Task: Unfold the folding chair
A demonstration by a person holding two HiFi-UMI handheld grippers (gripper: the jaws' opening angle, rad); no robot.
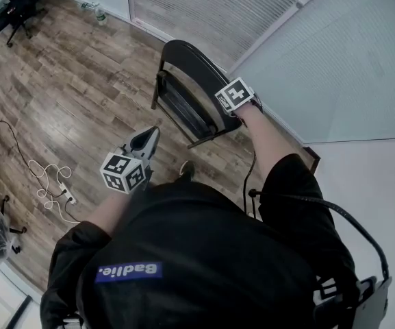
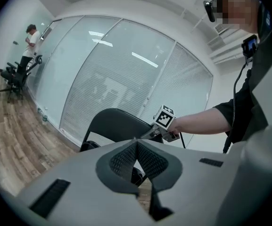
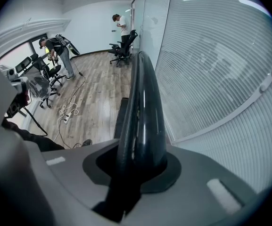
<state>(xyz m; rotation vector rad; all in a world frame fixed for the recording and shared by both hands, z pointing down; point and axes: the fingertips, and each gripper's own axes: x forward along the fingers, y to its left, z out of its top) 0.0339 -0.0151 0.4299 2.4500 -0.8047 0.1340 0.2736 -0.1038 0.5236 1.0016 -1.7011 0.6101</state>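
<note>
The black folding chair (image 1: 187, 81) stands folded flat against the glass wall. My right gripper (image 1: 230, 110) points steeply down and is shut on the backrest's upper edge at its right side. In the right gripper view the glossy black backrest edge (image 3: 143, 102) runs up from between the jaws of that gripper (image 3: 138, 161). My left gripper (image 1: 146, 140) hangs over the floor in front of the chair, shut and empty. In the left gripper view its mesh pads (image 2: 126, 159) meet, with the chair (image 2: 110, 126) and the right gripper's marker cube (image 2: 165, 117) beyond my left gripper (image 2: 136, 147).
A frosted glass wall with blinds (image 1: 204, 12) stands behind the chair. White cables and a power strip (image 1: 64, 196) lie on the wood floor at left. Office chairs (image 1: 16, 5) stand at the far left. People (image 3: 120, 25) stand far off by the wall.
</note>
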